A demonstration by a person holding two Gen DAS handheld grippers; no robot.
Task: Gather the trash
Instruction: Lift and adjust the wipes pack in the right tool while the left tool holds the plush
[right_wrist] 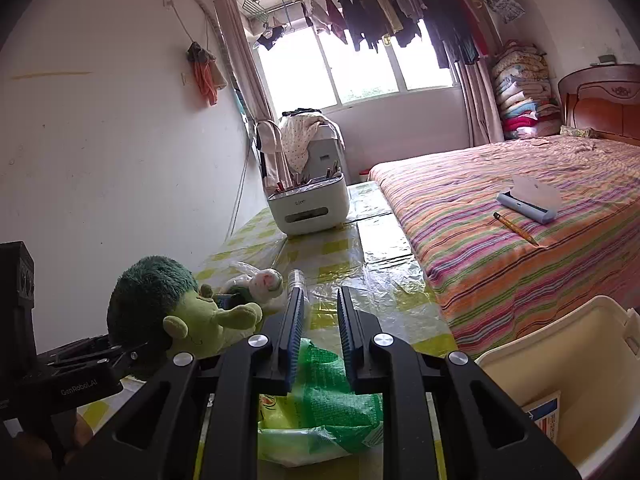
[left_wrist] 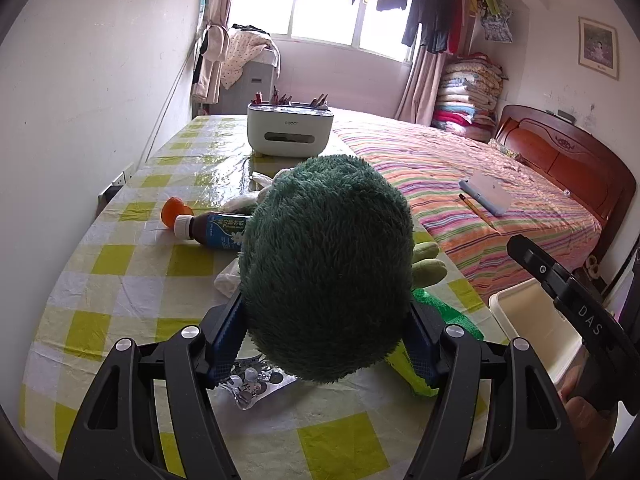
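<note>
My left gripper is shut on a green plush toy by its dark furry head; the toy also shows in the right wrist view, held from the left. My right gripper is open and empty, just above a green plastic wrapper on the checked table. The wrapper's edge shows in the left wrist view. A lying bottle, an orange peel, a crumpled white bag and a printed wrapper lie on the table. A cream bin stands at the right.
A white desk organizer stands at the table's far end. A small white bunny toy and a clear bottle lie mid-table. The striped bed runs along the right, with a notebook and pencil on it.
</note>
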